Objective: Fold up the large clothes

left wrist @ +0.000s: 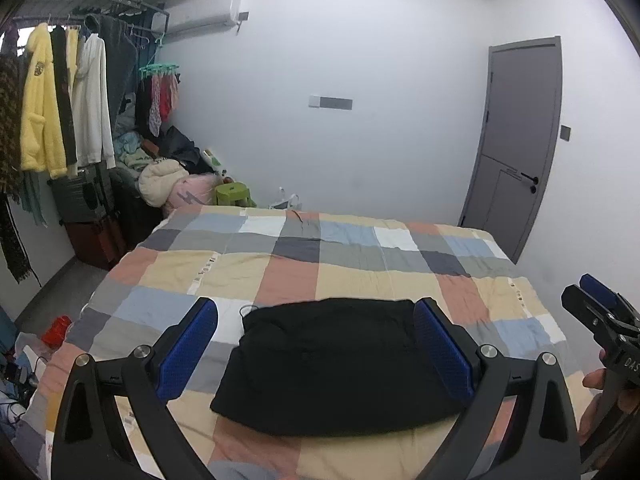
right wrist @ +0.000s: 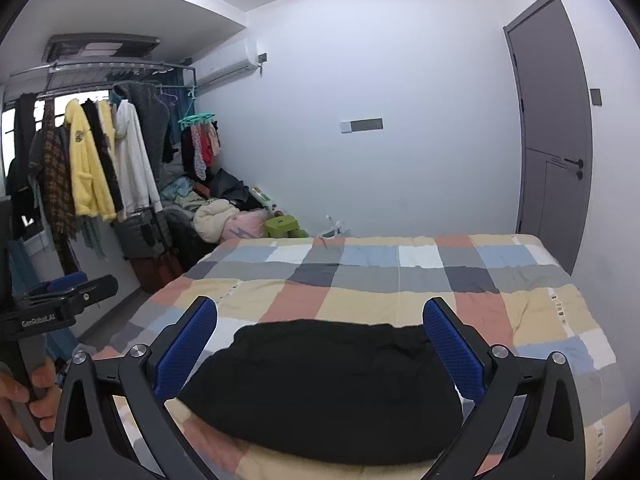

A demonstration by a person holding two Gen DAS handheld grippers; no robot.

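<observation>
A black garment (left wrist: 336,364) lies folded into a compact rectangle on the checked bedspread (left wrist: 304,268), near the bed's front edge. My left gripper (left wrist: 316,340) hovers over it, open, its blue pads wide apart with nothing between them. In the right wrist view the same black garment (right wrist: 324,384) sits below my right gripper (right wrist: 320,344), which is also open and holds nothing. The right gripper (left wrist: 596,308) shows at the right edge of the left wrist view, held by a hand. The left gripper (right wrist: 68,292) shows at the left edge of the right wrist view.
A rack of hanging clothes (left wrist: 60,96) and a pile of laundry (left wrist: 160,168) fill the left side of the room. A green stool (left wrist: 234,194) stands by the far wall. A grey door (left wrist: 520,140) is at the right. Clutter lies on the floor at the left (left wrist: 24,360).
</observation>
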